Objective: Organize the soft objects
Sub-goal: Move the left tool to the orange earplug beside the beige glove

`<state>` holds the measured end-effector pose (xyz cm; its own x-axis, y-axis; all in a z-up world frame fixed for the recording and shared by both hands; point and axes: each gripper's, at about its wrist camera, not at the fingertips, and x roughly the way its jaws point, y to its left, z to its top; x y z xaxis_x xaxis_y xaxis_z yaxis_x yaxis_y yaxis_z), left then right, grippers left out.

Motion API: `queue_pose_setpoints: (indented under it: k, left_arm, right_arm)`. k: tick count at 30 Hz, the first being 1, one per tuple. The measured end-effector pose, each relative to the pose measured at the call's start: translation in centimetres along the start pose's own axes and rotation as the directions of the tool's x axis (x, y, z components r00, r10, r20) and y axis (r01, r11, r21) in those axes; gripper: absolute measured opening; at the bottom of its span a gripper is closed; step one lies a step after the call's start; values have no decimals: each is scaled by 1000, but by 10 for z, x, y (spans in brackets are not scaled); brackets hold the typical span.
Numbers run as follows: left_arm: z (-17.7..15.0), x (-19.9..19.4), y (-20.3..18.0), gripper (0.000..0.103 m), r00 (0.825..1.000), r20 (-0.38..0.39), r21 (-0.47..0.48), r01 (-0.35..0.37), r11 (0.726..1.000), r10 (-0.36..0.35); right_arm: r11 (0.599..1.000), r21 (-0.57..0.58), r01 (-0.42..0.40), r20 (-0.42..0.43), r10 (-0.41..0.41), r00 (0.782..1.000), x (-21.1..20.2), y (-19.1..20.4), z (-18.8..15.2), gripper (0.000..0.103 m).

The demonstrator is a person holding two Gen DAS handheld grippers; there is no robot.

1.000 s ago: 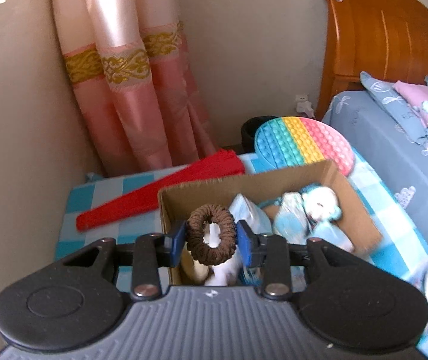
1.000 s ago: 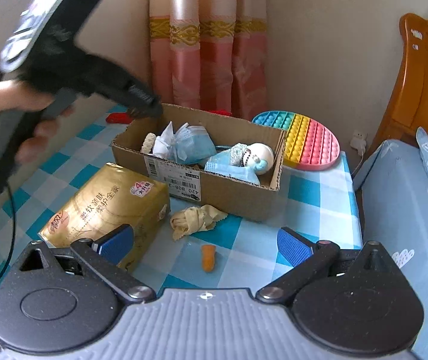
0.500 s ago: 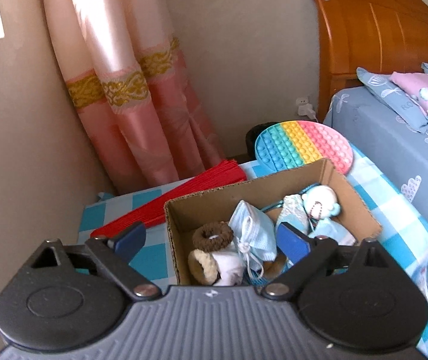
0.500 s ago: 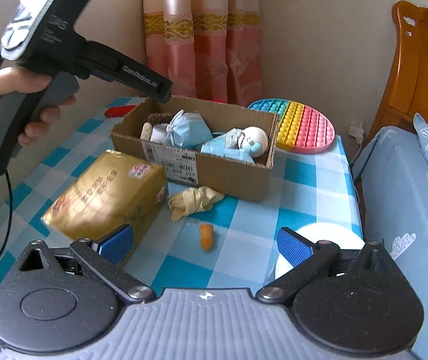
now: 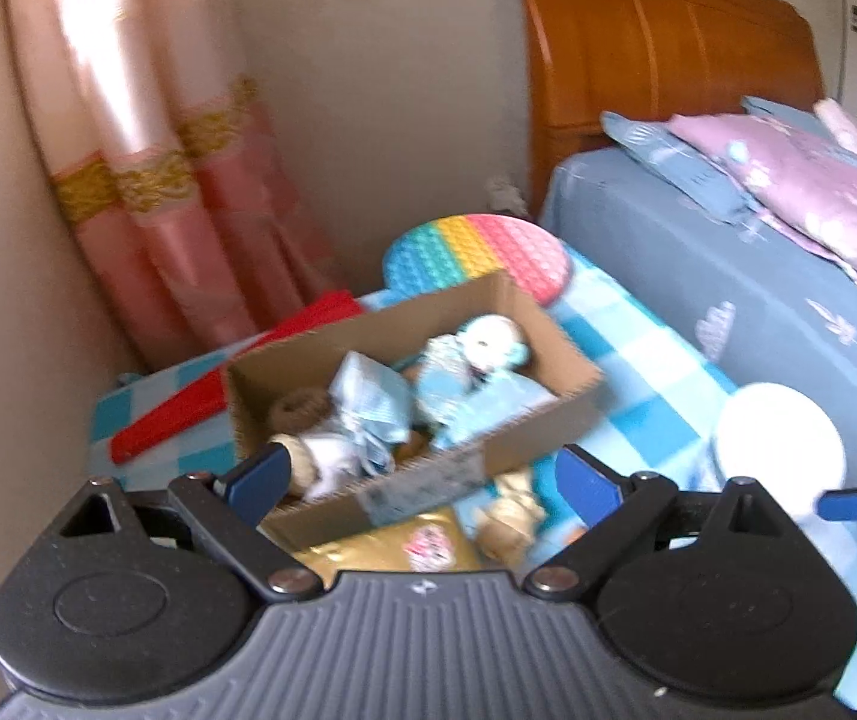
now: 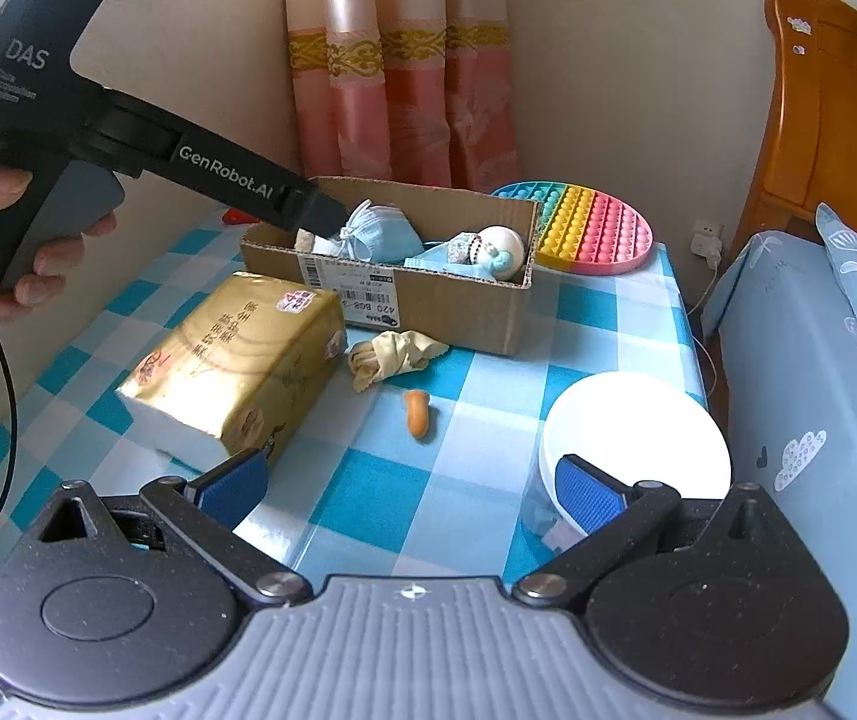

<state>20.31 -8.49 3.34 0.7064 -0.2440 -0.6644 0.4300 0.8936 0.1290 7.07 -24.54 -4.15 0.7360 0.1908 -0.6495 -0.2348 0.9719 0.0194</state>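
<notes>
While both claws stand spread with nothing between their blue pads, the loose pieces on the checked counter [image 6: 614, 312] are what remain to sort. Low in the right wrist frame the right claw [image 6: 410, 489] hangs above bare blue-and-white squares, its right pad in front of a white-lidded tub [image 6: 638, 438] at lower right. Just beyond, near mid-frame, lies a small orange earplug-like piece [image 6: 416, 412], and past it a crumpled beige cloth [image 6: 395, 354] sits between the gold tissue pack [image 6: 236, 360] and the front wall of the cardboard box [image 6: 446, 306], seemingly touching that wall. The cloth looks limp, twisted and knotted at its left end; a pinch on a trailing corner could let it unfurl and drag, or snag the box's top edge on the way in. The orange piece is small and rounded, so closing pads may squirt it sideways toward the counter edge. In the box, blue face masks [image 6: 380, 231], a round white-and-blue plush toy [image 6: 497, 249] and, in the blurred left wrist view, what seems a brown scrunchie [image 5: 302, 408] already crowd the space, so another item might ride up and spill over. The left claw [image 5: 422, 477], seen at upper left in the right view, hovers over the box's near left corner. Behind the box a rainbow pop mat [image 6: 590, 228] lies flat, before the pink curtain [image 6: 404, 78].
</notes>
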Motion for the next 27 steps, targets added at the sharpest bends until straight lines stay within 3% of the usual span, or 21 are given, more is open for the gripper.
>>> queue_pose_setpoints:
  k: [8,16,23,27]
  left_arm:
    - [-11,-5,-41,96,994,-54,106,96,990,-90]
    - [-25,26,-81,95,978,-156,281,179,943,-139]
    - [-34,58,-97,77,947,-255,329,273,904,-193]
    - [-36,72,-102,72,932,-294,329,306,893,-212]
  right_arm:
    - [999,17,-40,-12,40,999,-3,-5,-19,103]
    - [998,5,-68,-44,68,997,5,-15,-39,103]
    - [993,-25,-112,-89,109,990,20,-14,-51,103]
    - [993,-19,-120,-99,117,988,27,-15,-54,103]
